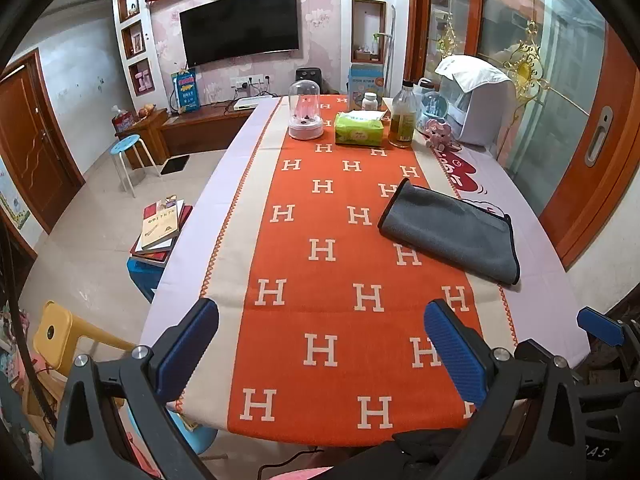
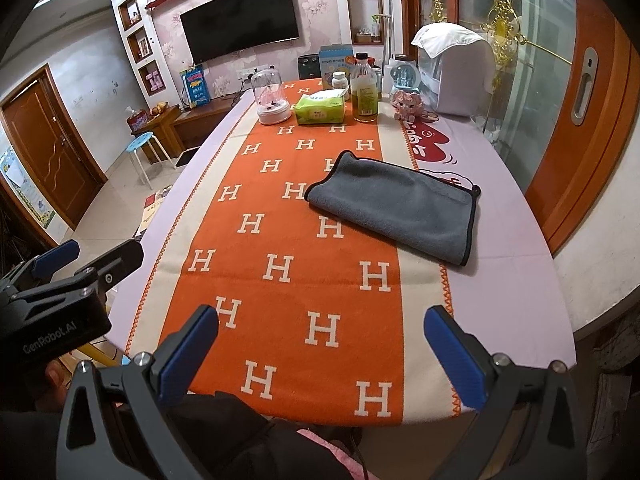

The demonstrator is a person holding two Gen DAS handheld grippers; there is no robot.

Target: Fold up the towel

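Observation:
A grey towel [image 1: 450, 230] with dark edging lies folded over on the right half of the table, on the orange H-patterned cloth [image 1: 320, 248]; it also shows in the right wrist view [image 2: 396, 206]. My left gripper [image 1: 320, 348] is open and empty, above the table's near edge, well short of the towel. My right gripper [image 2: 320, 356] is open and empty, also near the front edge, with the towel ahead and to the right. The left gripper shows at the left edge of the right wrist view [image 2: 80, 264].
At the table's far end stand a glass dome [image 1: 305, 110], a green tissue pack [image 1: 360, 130], an oil bottle [image 1: 403, 118], a pink toy [image 1: 438, 132] and a white appliance [image 1: 476, 100]. Books [image 1: 160, 228], a blue stool [image 1: 126, 160] and a yellow stool [image 1: 60, 332] are left of the table.

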